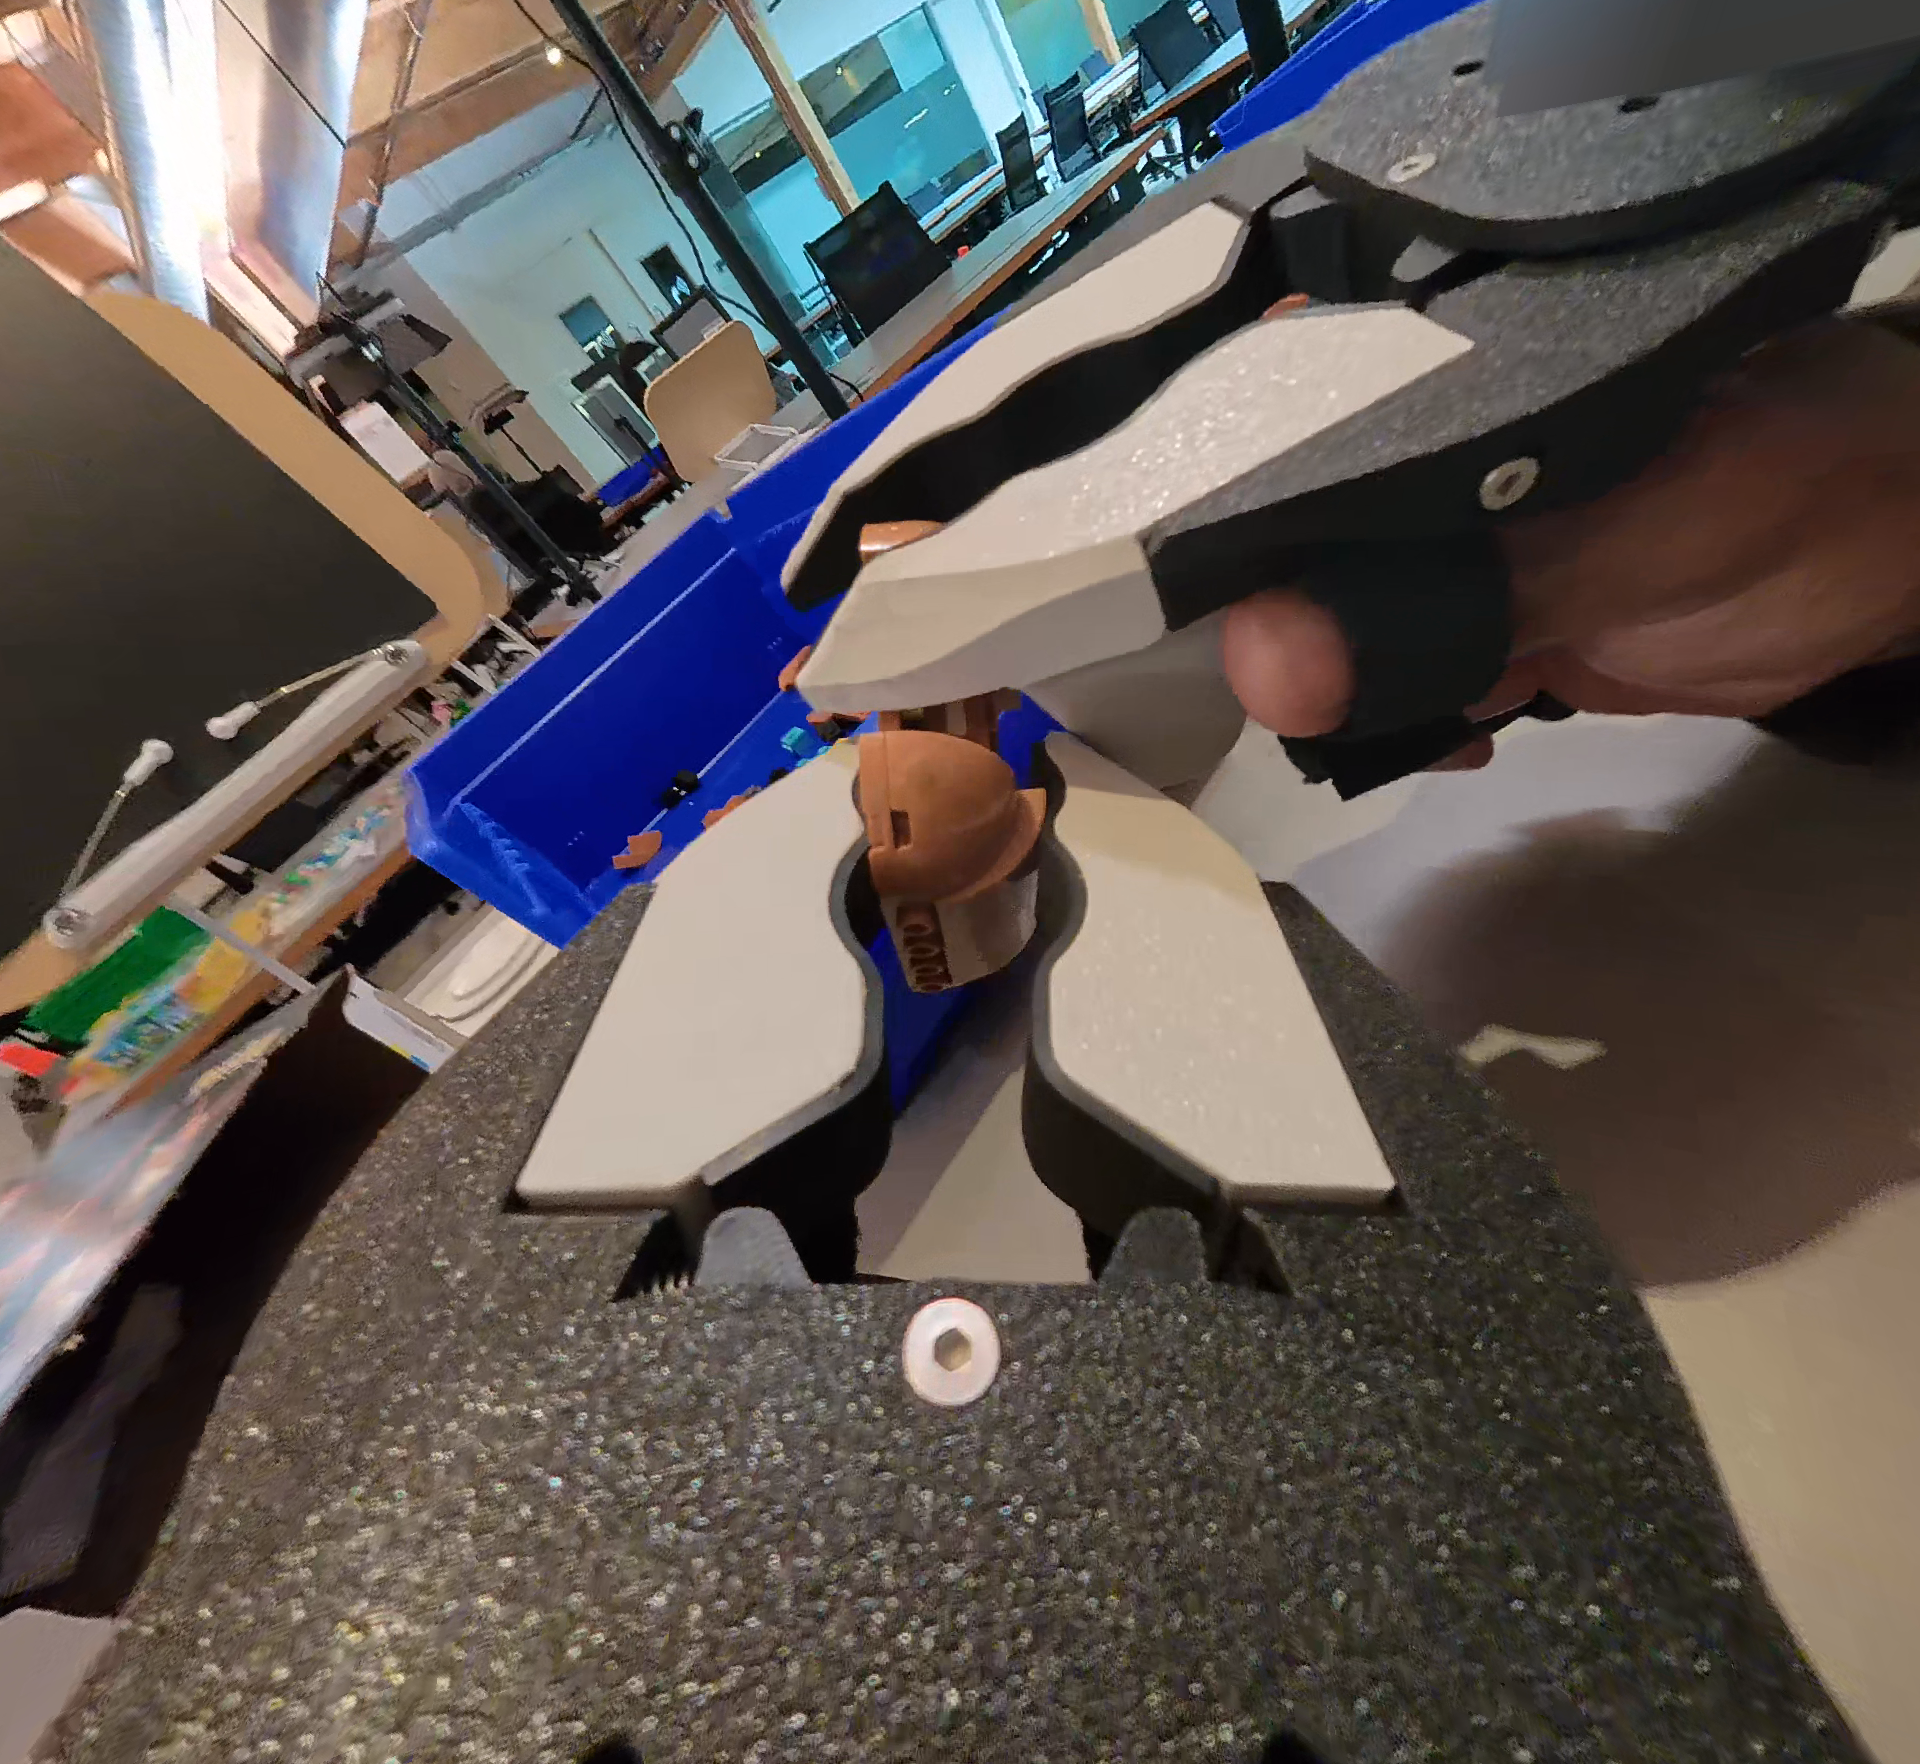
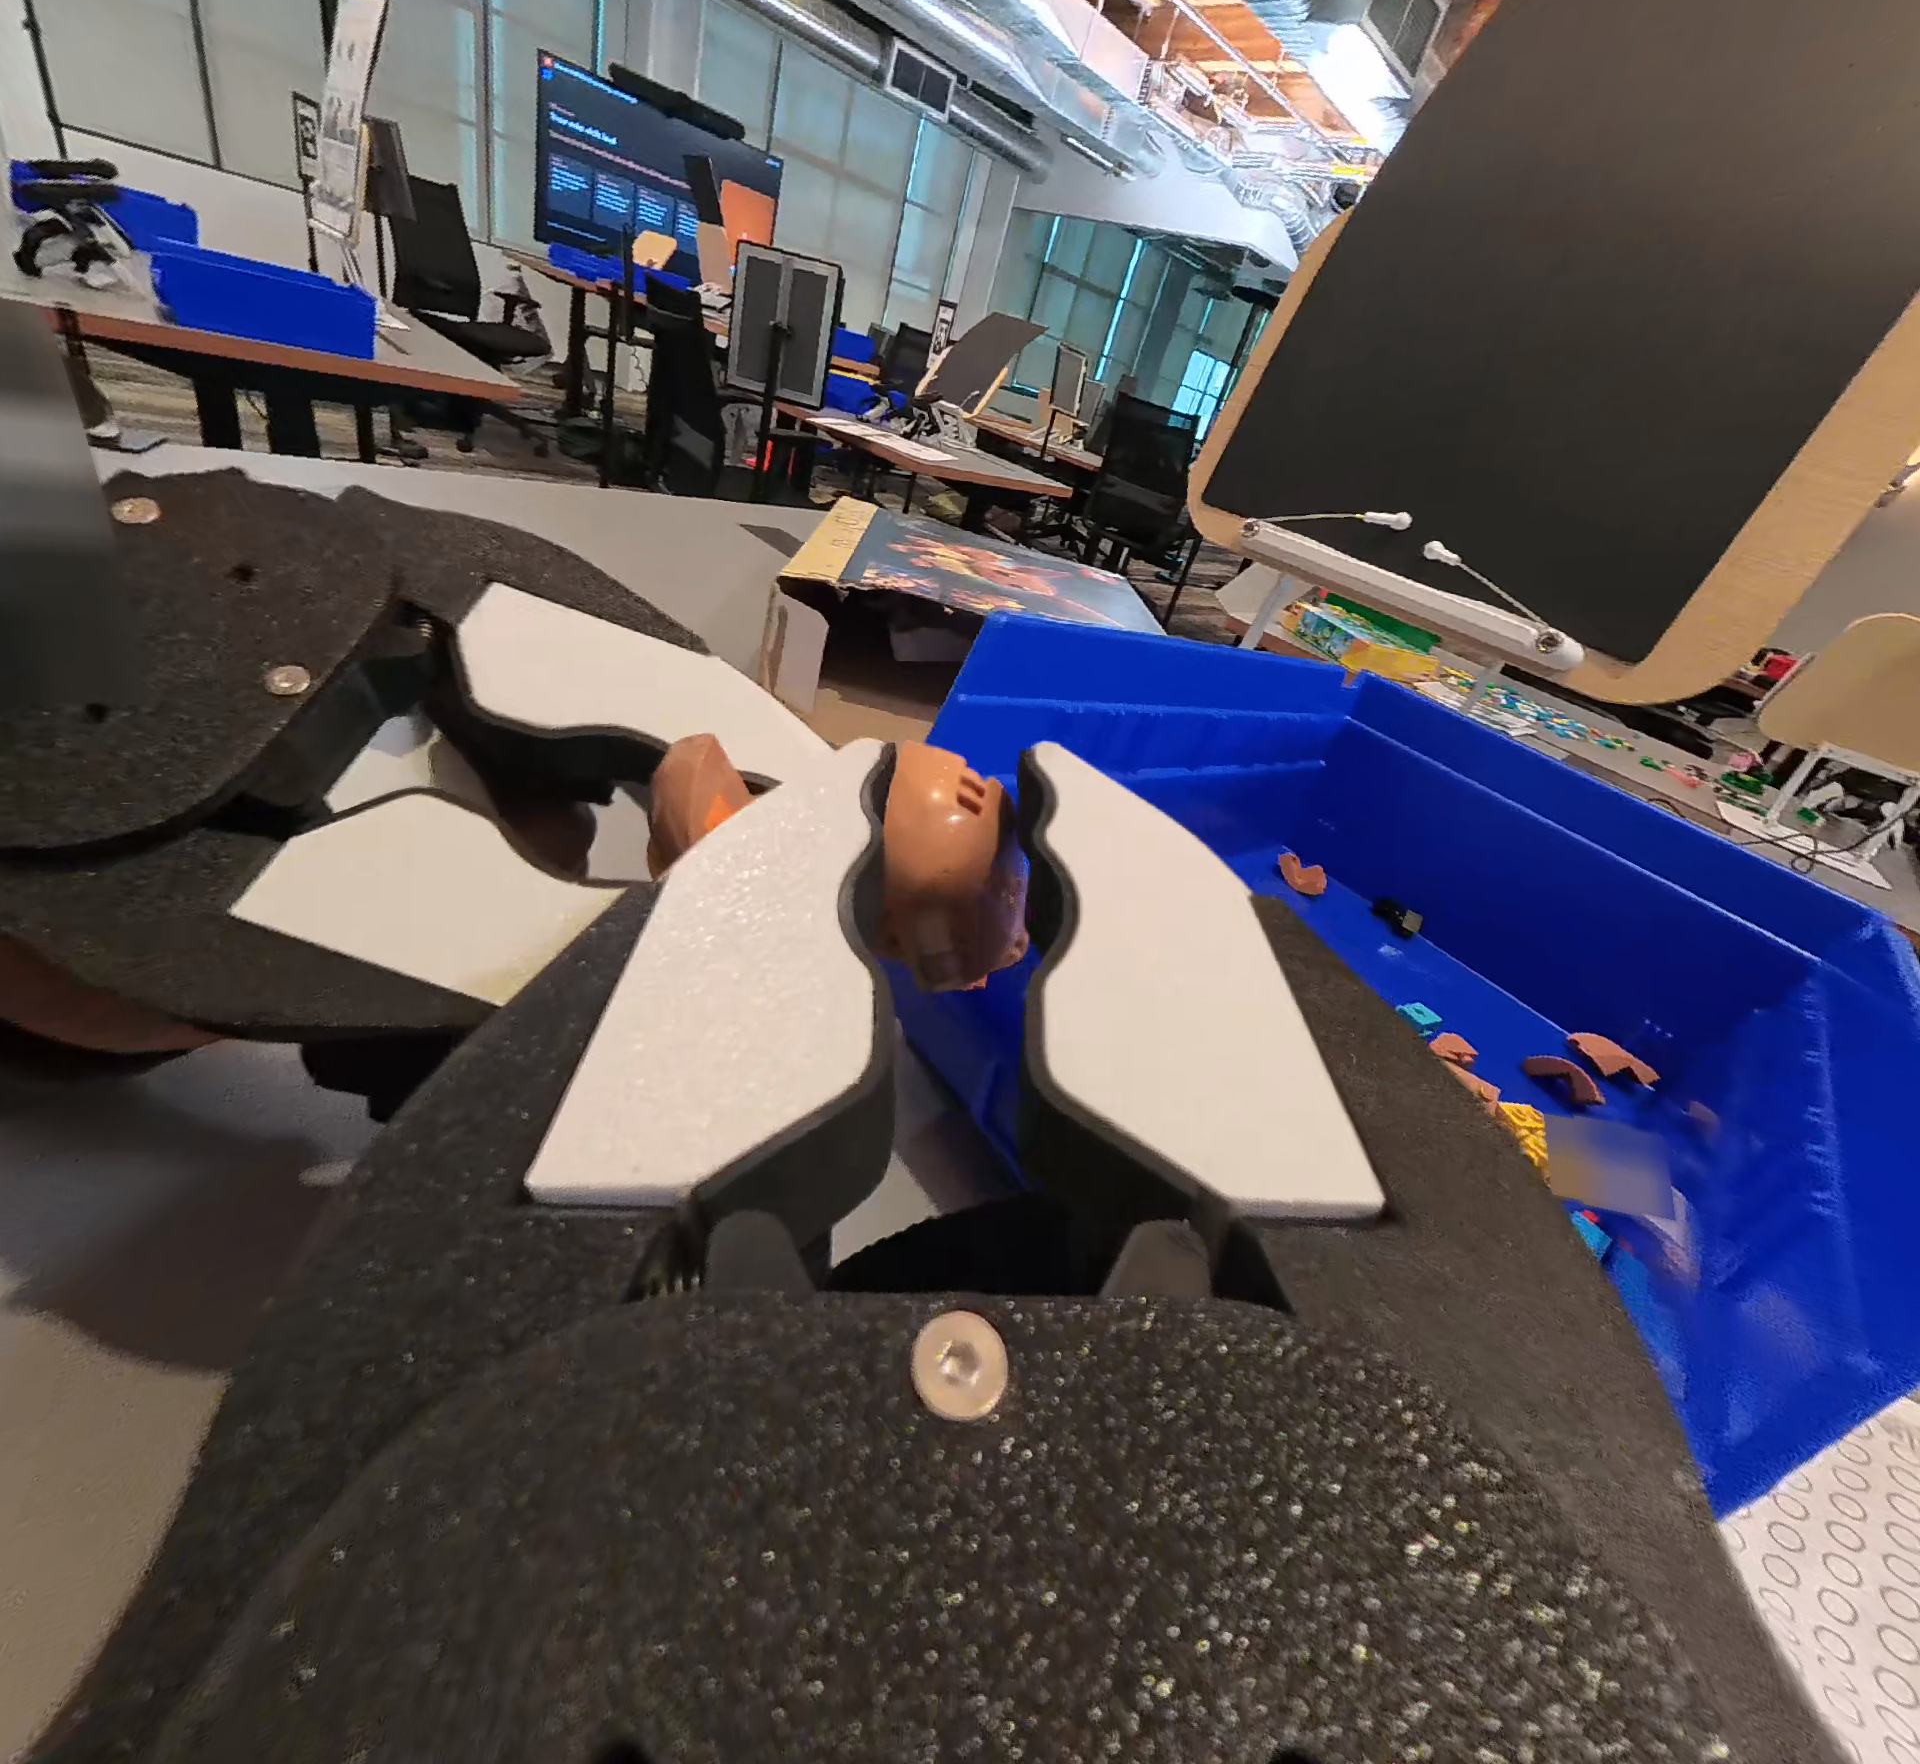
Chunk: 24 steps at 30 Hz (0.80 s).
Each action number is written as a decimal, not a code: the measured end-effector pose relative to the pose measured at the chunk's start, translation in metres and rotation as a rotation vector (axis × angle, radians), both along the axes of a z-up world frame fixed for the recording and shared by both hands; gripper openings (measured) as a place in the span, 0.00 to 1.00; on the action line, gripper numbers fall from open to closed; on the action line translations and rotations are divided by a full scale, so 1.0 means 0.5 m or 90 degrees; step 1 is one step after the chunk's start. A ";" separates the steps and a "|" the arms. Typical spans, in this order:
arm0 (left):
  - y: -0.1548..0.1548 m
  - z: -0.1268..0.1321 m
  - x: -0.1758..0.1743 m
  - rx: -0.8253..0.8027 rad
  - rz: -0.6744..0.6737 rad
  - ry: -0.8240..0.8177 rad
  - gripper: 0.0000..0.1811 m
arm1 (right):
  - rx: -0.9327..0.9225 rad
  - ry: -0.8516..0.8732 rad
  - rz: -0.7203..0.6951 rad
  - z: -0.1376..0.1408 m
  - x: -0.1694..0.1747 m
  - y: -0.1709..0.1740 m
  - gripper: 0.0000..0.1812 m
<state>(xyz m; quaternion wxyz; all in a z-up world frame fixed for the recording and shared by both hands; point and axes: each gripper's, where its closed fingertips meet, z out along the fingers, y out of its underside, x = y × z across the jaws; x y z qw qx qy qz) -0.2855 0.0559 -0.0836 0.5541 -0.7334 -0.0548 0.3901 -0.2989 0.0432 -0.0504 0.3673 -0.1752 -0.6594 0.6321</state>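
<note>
Mid-join, I judge: my left gripper (image 1: 951, 841) clamps a brown piece (image 1: 940, 867), right gripper (image 2: 951, 867) clamps another brown piece (image 2: 948, 873) above the blue bin (image 2: 1558, 883); next needs careful alignment.

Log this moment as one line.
left gripper: shut on brown piece | right gripper: shut on second brown piece | above: blue bin

Brown piece (image 1: 940, 841), grey-and-black speckled left gripper (image 1: 951, 784), blue bin (image 2: 1558, 841), black board (image 2: 1621, 260).

Right gripper (image 2: 951, 841) fingers (image 2: 748, 976) clamp a brown piece (image 2: 940, 867) beside the blue bin (image 2: 1558, 893).
</note>
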 end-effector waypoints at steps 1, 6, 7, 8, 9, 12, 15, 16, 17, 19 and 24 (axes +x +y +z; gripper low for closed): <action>0.001 0.002 0.002 -0.003 -0.001 0.008 0.14 | 0.002 0.004 0.003 0.001 0.002 0.000 0.12; 0.002 0.009 0.008 -0.005 0.002 0.031 0.14 | 0.017 0.026 -0.006 0.009 0.008 0.002 0.12; 0.002 0.009 0.008 -0.009 0.006 0.039 0.14 | 0.019 0.032 -0.011 0.009 0.009 0.002 0.12; 0.002 0.010 0.008 -0.012 0.010 0.047 0.14 | 0.020 0.037 -0.015 0.011 0.010 0.003 0.12; 0.002 0.011 0.009 -0.014 0.013 0.053 0.14 | 0.020 0.042 -0.017 0.012 0.011 0.003 0.12; 0.001 0.016 0.013 -0.012 0.011 0.067 0.14 | 0.014 0.048 -0.010 0.016 0.015 0.001 0.12; 0.003 0.029 0.027 -0.003 -0.011 0.094 0.14 | 0.003 0.056 0.015 0.027 0.027 0.001 0.11; 0.004 0.032 0.031 -0.004 -0.017 0.103 0.14 | 0.002 0.060 0.024 0.031 0.031 0.001 0.11; 0.005 0.036 0.036 -0.005 -0.024 0.112 0.14 | 0.006 0.069 0.028 0.034 0.036 0.001 0.11; 0.007 0.041 0.045 -0.004 -0.038 0.125 0.14 | 0.028 0.104 0.028 0.042 0.047 0.001 0.11; 0.010 0.050 0.063 -0.007 -0.064 0.150 0.15 | 0.094 0.178 0.028 0.054 0.071 -0.001 0.10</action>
